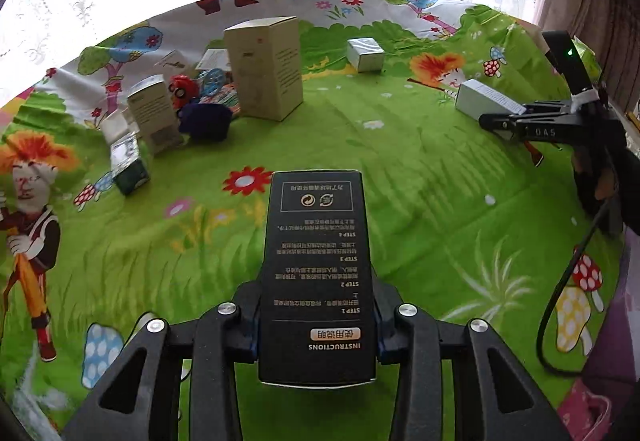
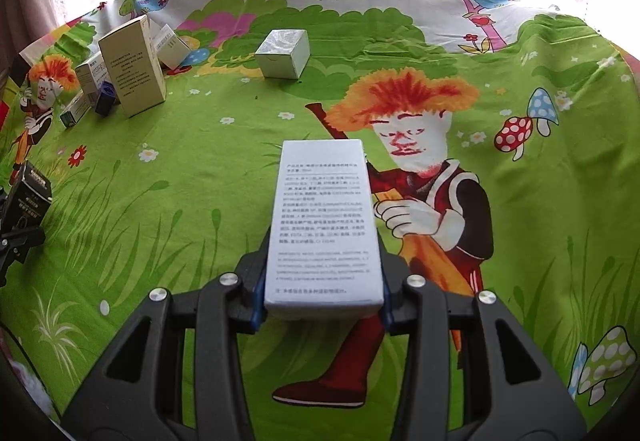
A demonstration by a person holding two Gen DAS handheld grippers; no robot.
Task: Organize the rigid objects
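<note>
Black box (image 1: 316,273) pinched by left gripper (image 1: 316,325), white box (image 2: 326,225) by right gripper (image 2: 324,297), fingertips hidden.

Black box (image 1: 316,277), left wrist view, print upside down: "INSTRUCTIONS", "STEP 1", "STEP 2", "STEP 3", "STEP 4"; two round recycling signs in a framed panel at far end. Chinese body text too small to read. Right gripper (image 1: 494,121) body: "DAS". White box (image 2: 324,225): dense print, illegible.

Two grippers (image 1: 316,325) (image 2: 322,289) each hold one box: one black (image 1: 314,273), one white (image 2: 324,225). Far off stand one tall tan box (image 1: 264,69) and one small silver box (image 1: 365,54).
</note>
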